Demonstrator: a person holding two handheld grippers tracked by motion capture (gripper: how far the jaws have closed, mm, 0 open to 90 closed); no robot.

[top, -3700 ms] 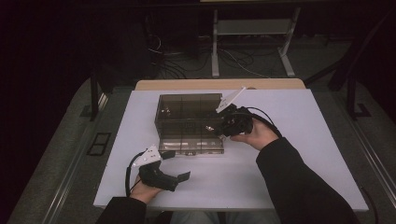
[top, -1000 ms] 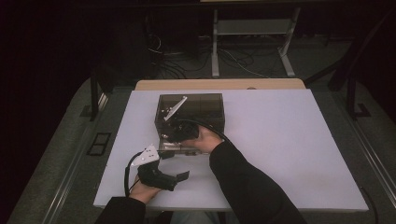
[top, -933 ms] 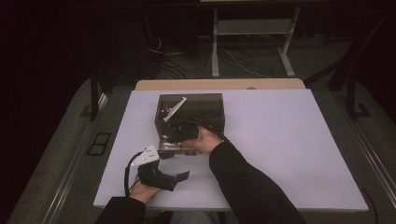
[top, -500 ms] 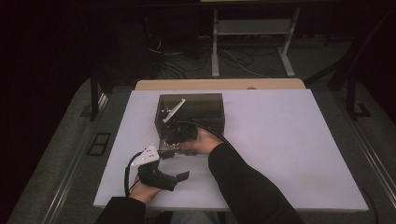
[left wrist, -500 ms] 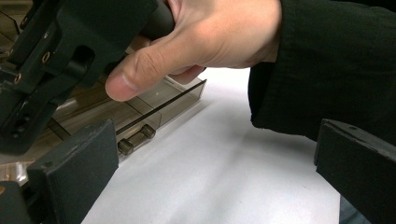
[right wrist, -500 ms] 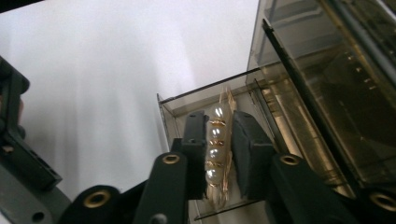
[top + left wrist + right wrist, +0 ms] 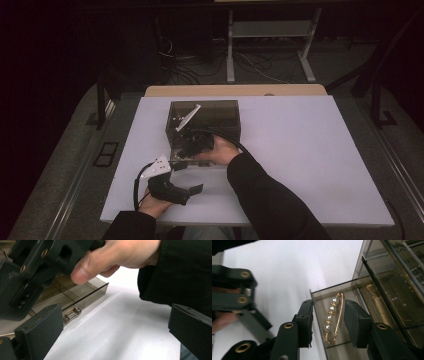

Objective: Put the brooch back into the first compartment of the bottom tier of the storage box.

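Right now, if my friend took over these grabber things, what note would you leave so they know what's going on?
Right hand-held gripper: jaws open on either side of the pearl pin, not closed on it.
Left hand-held gripper: open, nothing between its jaws, held low over the white table in front of the box.
Things: the pin lies in the pulled-out drawer of the smoky clear box.
Done: the drawer is open and the right hand-held gripper is lined up on the pin.
Left: probably close on the pin and lift it out.

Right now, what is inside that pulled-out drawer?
A gold pin with four pearls lies in the drawer, between the right gripper's open jaws. The drawer's near end is hidden behind the jaws.
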